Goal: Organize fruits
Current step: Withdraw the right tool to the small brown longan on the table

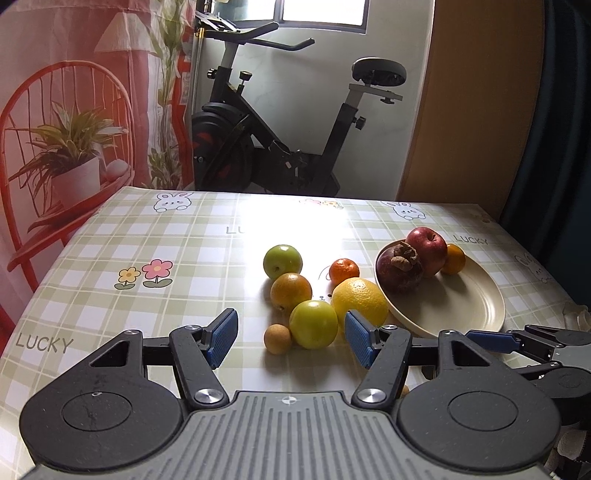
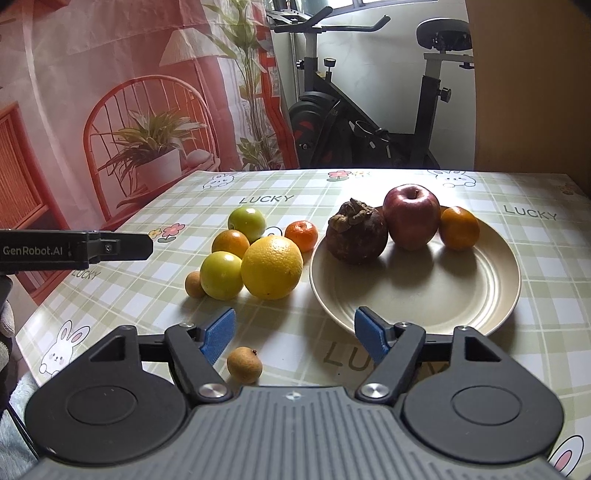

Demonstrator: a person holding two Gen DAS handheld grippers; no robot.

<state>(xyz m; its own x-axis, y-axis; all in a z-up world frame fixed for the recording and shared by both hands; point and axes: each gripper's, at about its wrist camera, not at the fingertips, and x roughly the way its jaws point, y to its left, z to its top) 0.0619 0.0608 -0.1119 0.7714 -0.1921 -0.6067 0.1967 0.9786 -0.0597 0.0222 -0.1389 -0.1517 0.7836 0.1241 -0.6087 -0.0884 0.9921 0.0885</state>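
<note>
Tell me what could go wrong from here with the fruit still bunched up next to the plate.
1. The loose fruits touch each other, so lifting the big yellow citrus may send the green fruit rolling.
2. The mangosteen, red apple and small orange crowd the far side of the plate; a nudge could tip one off.
3. The small brown fruit beside the open right gripper could get knocked away.

A lived-in room of a home. A table [image 2: 369, 184] wears a green checked cloth printed with rabbits, flowers and the word LUCKY. Just behind the table stands an exercise bike [image 1: 266, 140] against a white wall, under a window [image 1: 321, 13]. Left of the bike hangs a curtain [image 1: 74, 92] printed with a red chair, lamp and potted plants. Right of the bike is a wooden panel [image 1: 472, 103].
</note>
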